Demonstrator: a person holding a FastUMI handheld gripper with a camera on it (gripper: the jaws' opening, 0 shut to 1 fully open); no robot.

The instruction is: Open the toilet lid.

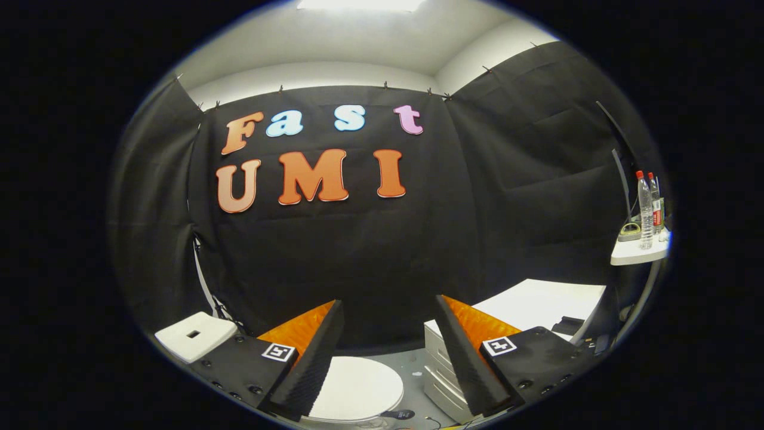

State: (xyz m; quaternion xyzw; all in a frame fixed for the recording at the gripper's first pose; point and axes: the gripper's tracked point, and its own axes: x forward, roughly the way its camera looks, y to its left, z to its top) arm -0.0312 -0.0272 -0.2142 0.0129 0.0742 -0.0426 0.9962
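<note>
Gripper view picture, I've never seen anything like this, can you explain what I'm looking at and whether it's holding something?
This is a fisheye camera riding on a hand-held two-finger gripper, looking forward along its fingers. The fingers are spread apart and hold nothing. Below and between them lies a white toilet lid, closed flat. To the right stands a white drawer unit, beyond it a white table, and a small shelf with water bottles. A white cistern sits left.

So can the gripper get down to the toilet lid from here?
Probably yes. The gripper is open, jaws spread with nothing between them, and the closed toilet lid lies below, showing between them with nothing over it. The white drawer unit stands to one side.
</note>
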